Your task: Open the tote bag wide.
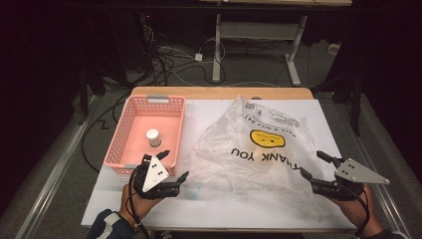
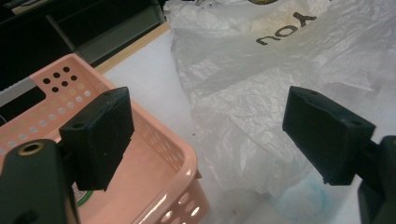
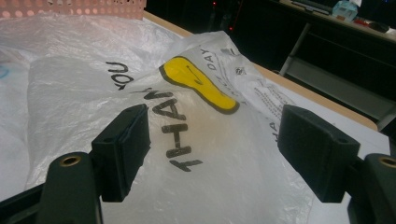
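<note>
Thin, crinkled plastic is what both hands are squared up to: a clear carrier bag (image 1: 254, 149) printed with a yellow smiley and "THANK YOU", lying slack across the middle of the white worktop (image 1: 209, 204). Nearest me, the left gripper (image 1: 175, 166) hovers at the bag's near-left corner, jaws spread wide with nothing between them; from its own camera the bag's rumpled edge (image 2: 243, 121) sits just ahead in the gap. Over on the other side the right gripper (image 1: 312, 165) waits by the bag's near-right edge, jaws likewise wide apart and empty, the printed lettering on the film (image 3: 187, 135) stretching out in front of them.

That bag looks featherlight and floppy, slick too, so it will slide and bunch rather than lift as one piece. Pinching a single layer at the near hem, one corner per gripper, seems the sensible hold; grabbing the middle would only gather a wad. Something pale may be lying inside under the smiley, though through the film I can't be sure.

Just left of the bag stands a pink perforated basket (image 1: 124, 144) with a small white-capped jar (image 1: 153, 137) upright in it. Beyond the worktop the floor is dark, strewn with cables (image 1: 174, 59)
</note>
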### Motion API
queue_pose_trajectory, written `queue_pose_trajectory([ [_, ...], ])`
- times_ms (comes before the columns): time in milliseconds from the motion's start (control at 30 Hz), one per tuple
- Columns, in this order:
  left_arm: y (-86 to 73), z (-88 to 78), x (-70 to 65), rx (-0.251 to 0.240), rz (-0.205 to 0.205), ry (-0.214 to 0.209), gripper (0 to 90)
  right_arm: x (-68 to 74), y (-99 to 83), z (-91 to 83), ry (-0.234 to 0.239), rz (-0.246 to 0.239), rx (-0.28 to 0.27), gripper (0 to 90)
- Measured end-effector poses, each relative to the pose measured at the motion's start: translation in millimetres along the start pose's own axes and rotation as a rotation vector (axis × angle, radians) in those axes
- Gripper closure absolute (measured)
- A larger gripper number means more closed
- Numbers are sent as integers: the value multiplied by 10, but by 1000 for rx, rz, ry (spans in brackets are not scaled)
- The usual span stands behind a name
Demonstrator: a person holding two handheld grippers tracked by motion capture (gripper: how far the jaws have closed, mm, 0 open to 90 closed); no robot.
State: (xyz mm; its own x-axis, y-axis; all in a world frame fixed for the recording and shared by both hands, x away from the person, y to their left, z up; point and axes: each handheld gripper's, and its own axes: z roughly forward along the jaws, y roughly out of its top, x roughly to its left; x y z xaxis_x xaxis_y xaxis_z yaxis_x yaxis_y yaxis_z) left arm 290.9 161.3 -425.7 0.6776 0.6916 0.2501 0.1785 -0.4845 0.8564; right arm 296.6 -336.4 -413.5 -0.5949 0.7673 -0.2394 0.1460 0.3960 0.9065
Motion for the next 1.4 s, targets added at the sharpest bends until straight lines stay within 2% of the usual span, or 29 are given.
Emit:
queue_pose_trajectory([
  [233, -4, -15, 3, 1, -3, -5, 162, 18, 2, -2, 0, -12, 4, 258],
  [467, -14, -14, -17, 10, 9, -29, 183, 1, -6, 21, -12, -20, 18, 261],
  [600, -8, -38, -45, 11, 20, -32, 189, -44, -21, 28, -25, 2, 21, 263],
  [667, -5, -46, -52, 7, 23, -31, 189, -49, -13, 27, -32, -3, 21, 263],
  [833, -2, -19, -68, 15, 28, -56, 192, -50, -17, 50, -28, -5, 29, 264],
  [1067, 0, 18, -134, 29, 47, -81, 194, -62, -17, 69, -44, -8, 44, 270],
  [1267, 2, 51, -152, 36, 51, -92, 194, -203, -9, 188, -96, 6, 70, 298],
  [1400, 0, 68, -156, 40, 53, -103, 194, -418, -8, 326, -135, 35, 98, 333],
])
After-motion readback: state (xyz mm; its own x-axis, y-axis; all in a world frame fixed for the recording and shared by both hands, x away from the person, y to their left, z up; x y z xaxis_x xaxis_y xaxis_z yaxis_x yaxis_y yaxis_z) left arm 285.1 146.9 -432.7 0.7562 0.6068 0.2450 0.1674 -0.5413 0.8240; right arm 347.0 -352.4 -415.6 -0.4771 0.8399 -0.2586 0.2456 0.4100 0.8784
